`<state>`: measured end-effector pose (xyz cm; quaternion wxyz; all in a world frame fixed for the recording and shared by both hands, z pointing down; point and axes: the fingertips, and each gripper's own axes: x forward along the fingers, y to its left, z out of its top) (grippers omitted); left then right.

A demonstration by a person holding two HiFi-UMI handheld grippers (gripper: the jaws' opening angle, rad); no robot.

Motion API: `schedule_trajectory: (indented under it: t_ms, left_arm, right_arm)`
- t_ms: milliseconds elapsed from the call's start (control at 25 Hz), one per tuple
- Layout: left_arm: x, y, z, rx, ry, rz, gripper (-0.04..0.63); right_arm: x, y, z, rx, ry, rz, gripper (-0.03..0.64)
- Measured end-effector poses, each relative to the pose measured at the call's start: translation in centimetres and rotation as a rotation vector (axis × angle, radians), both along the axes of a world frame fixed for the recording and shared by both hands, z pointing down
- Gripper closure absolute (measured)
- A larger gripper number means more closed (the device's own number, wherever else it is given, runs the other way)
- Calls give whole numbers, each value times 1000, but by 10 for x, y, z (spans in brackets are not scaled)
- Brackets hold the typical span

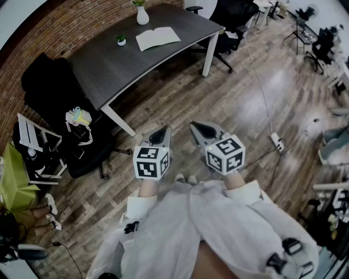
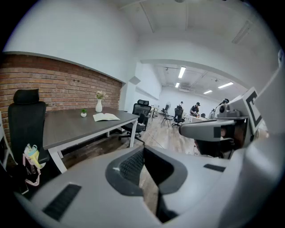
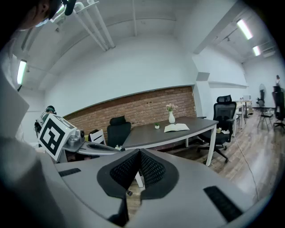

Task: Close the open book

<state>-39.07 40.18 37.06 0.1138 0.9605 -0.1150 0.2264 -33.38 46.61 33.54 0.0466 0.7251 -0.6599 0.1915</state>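
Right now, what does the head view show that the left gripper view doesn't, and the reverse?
Only the head view: the person's white coat, the power strip on the floor, and the marker cube on the left gripper. Only the left gripper view: ceiling lights and people at the far end of the office. Both: the dark desk with the open book, white vase and small plant, plus the right gripper, jaws shut.
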Motion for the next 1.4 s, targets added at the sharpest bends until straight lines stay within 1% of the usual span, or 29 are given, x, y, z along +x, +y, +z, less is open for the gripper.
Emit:
schedule_trajectory:
  t_ms: [240, 520, 640, 720, 800, 920, 960, 1000, 1160, 1320, 1400]
  left_arm:
    - [-5, -4, 3, -12, -5, -9, 589]
    - [-3, -7, 5, -25, -8, 9, 589]
    - [1, -11, 2, -19, 7, 18, 589]
    - [7, -17, -4, -1, 31, 31, 589]
    - [11, -24, -13, 17, 85, 55, 589]
    - [18, -32, -33, 14, 219, 92, 589]
    - [19, -36, -37, 13, 244, 98, 589]
    - [20, -40, -38, 16, 250, 99, 589]
    - [21, -58, -28, 32, 207, 84, 589]
    - [22, -63, -15, 10, 166, 110, 588]
    - [22, -66, -7, -4, 147, 108, 588]
  right_arm:
    - [-9, -3, 4, -1, -13, -25, 612]
    - [-21, -14, 11, -22, -13, -69, 612]
    - [-22, -21, 6, 22, -31, -83, 612]
    - [-22, -28, -1, 80, -70, -90, 612]
    - [-22, -36, -4, 120, -98, -92, 612]
    - [-17, -47, -5, 134, -80, -64, 612]
    - [-13, -49, -5, 132, -68, -52, 612]
    - [-9, -52, -5, 127, -55, -41, 611]
    - [1, -59, 5, 92, -12, 2, 611]
    - [3, -61, 16, 53, -10, 34, 611]
    - [4, -64, 21, 31, -6, 40, 611]
